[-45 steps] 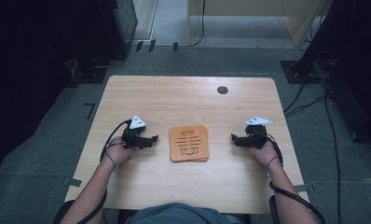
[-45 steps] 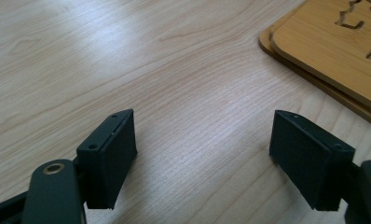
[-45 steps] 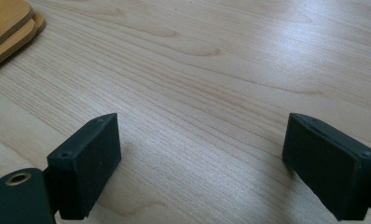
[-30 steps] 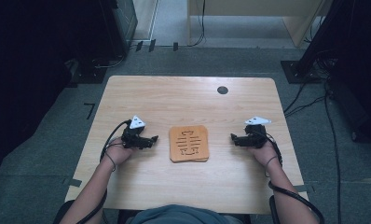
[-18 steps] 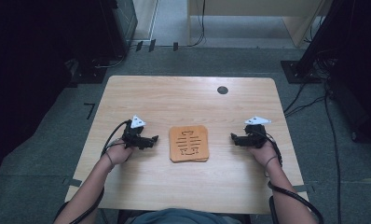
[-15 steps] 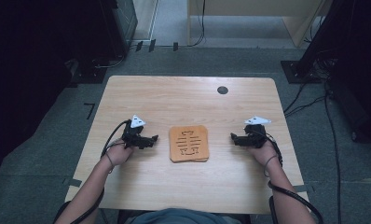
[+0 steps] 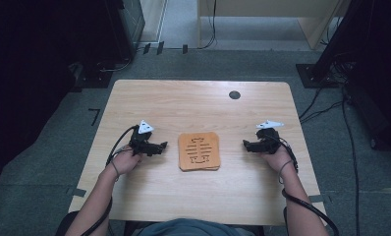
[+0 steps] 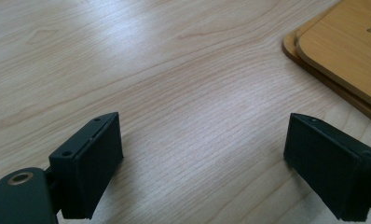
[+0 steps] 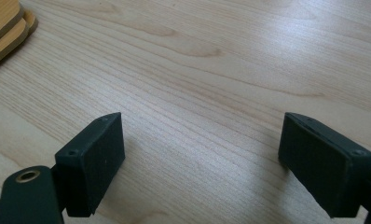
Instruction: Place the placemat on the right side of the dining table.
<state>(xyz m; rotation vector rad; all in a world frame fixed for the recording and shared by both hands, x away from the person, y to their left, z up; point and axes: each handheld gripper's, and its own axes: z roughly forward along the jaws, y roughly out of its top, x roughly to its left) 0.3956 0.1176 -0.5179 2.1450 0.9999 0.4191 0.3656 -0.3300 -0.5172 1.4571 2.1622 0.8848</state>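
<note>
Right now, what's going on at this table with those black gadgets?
A person sits at a wooden table holding a pair of tongs in each hand. The left tongs and right tongs rest on either side of a small stack of carved wooden coasters, pointing toward it. Both are open and empty; nothing is being gripped, and the coasters lie untouched.

Counter (image 7: 193, 196): pale wood-grain, smooth, soft sheen. Stacked boards (image 7: 199, 151): orange-brown wood, smooth, matt, cut-out slots. Fingers (image 8: 88, 165): black, matt, plastic-looking.
</note>
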